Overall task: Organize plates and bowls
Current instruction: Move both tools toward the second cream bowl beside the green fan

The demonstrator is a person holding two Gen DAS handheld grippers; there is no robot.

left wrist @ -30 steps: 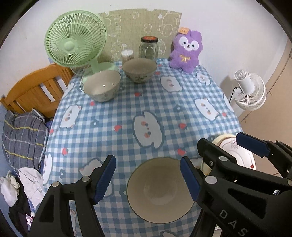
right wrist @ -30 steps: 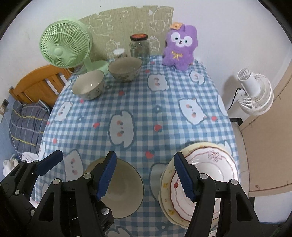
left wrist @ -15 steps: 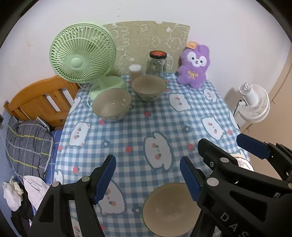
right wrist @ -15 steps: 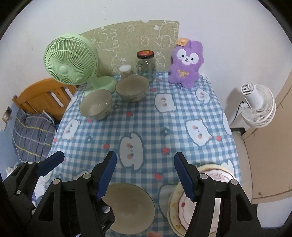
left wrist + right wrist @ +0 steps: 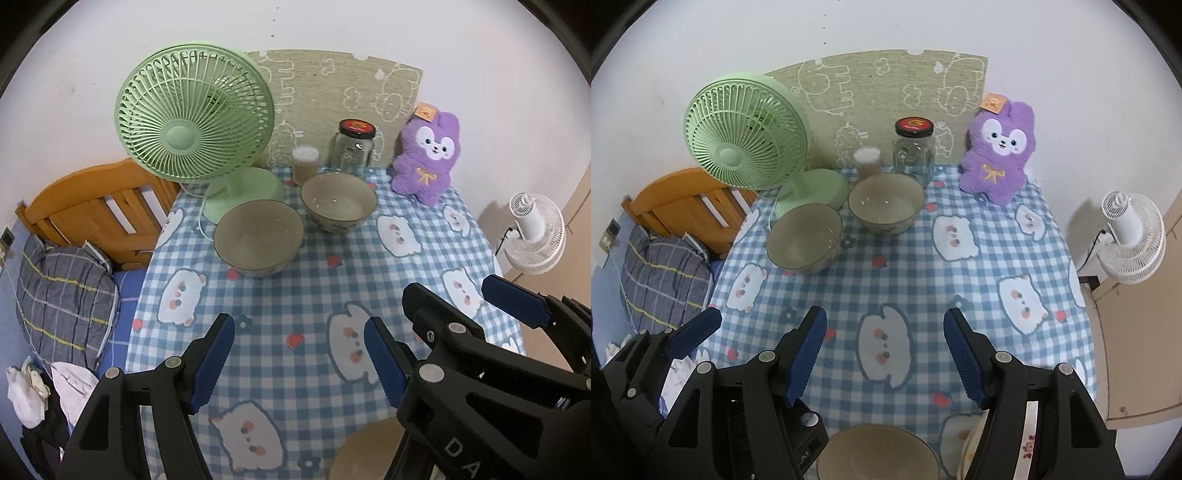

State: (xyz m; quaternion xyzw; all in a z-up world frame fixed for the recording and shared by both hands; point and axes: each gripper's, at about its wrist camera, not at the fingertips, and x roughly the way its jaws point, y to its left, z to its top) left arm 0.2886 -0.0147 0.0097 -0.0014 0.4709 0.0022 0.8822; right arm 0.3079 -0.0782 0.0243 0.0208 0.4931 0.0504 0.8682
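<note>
Ceramic bowls (image 5: 804, 236) x3 | plates (image 5: 971, 446) stack x1 | L tongs (image 5: 299, 363) + R tongs (image 5: 884, 356) spread, empty

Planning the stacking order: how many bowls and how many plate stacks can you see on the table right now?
Bowls: 3, near the green fan, next to it, and at the near edge
Plate stacks: 1, mostly hidden, so its plates cannot be counted
Total: 4
</note>
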